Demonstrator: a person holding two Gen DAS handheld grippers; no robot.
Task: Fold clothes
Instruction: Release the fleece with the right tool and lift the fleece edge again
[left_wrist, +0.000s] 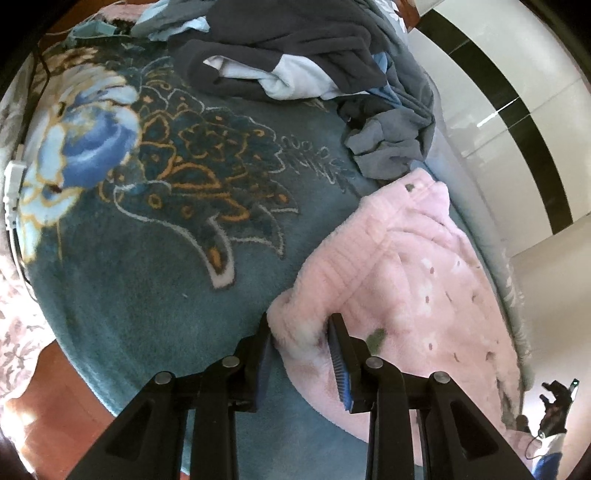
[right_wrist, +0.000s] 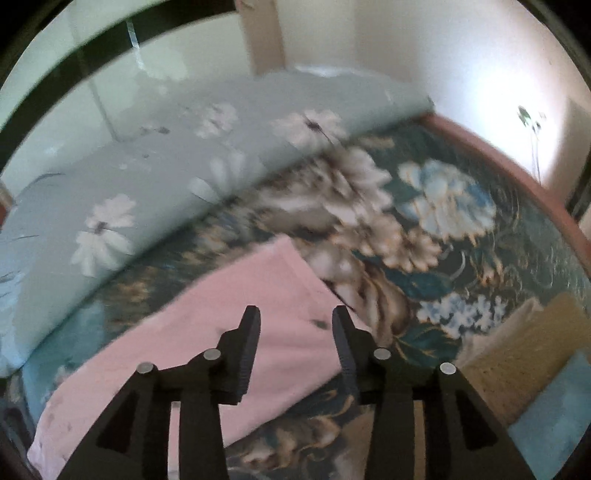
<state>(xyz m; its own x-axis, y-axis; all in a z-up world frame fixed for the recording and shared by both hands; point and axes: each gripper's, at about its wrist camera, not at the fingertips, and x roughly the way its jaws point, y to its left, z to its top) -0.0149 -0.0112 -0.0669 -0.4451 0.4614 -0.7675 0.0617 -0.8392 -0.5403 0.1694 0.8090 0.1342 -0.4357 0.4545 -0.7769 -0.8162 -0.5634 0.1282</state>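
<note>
Left gripper (left_wrist: 301, 332) clamped on pink garment (left_wrist: 406, 295) hem, right gripper (right_wrist: 295, 325) jaws apart above garment, nothing gripped, dark clothes pile (left_wrist: 314, 55) beyond garment on blanket (left_wrist: 147, 277)

I see a bed under a teal floral blanket (left_wrist: 147, 295), with a pale flowered duvet (right_wrist: 129, 192) bunched along its far side. A glossy white wall (left_wrist: 517, 92) with a black stripe stands behind. Reddish wooden floor (left_wrist: 55, 406) catches sunlight.
</note>
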